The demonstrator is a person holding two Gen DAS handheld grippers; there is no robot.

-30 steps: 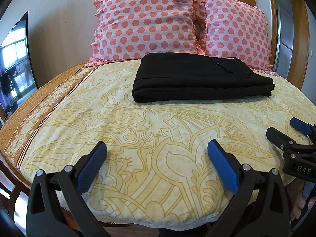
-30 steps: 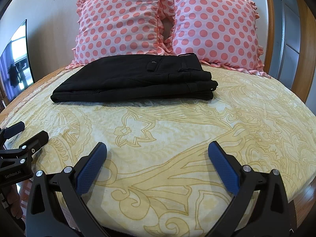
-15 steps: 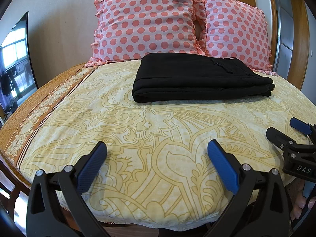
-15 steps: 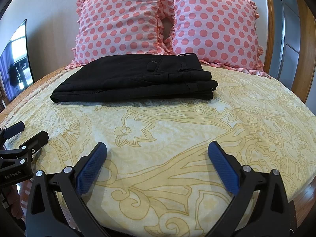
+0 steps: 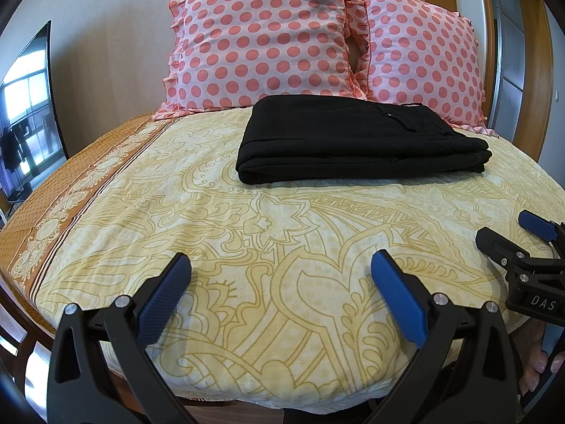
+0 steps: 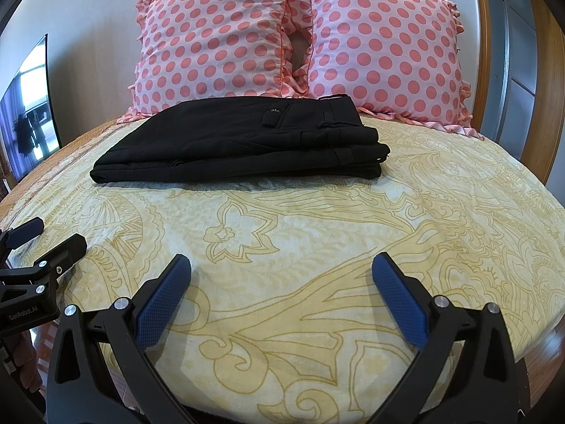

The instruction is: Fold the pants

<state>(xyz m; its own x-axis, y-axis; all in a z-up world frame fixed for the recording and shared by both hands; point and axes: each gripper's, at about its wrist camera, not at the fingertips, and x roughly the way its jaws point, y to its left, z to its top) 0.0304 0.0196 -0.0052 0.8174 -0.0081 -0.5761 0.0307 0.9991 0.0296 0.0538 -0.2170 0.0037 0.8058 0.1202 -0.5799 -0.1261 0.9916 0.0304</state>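
Black fabric pants (image 5: 356, 141), already folded into a flat, layered rectangle, lay on the far part of the yellow patterned bedspread (image 5: 268, 233), just in front of two pink polka-dot pillows (image 5: 268, 39). Their long axis ran across both views, left to right, with the rounded fold at the left end and the waistband, pocket flap and stacked edges at the right. The bundle sat ahead of and well apart from both tools, slightly right of centre for the left hand-held gripper (image 5: 280, 275) and slightly left of centre for the right hand-held gripper (image 6: 282, 275), so neither seemed clearly nearer. Each hand-held gripper hovered over the near edge of the bed with its blue-padded fingers spread wide and nothing between them. The layers looked even and the cloth smooth, with only a slight step between the tiers at the right end, so the folding appeared finished, or nearly so.
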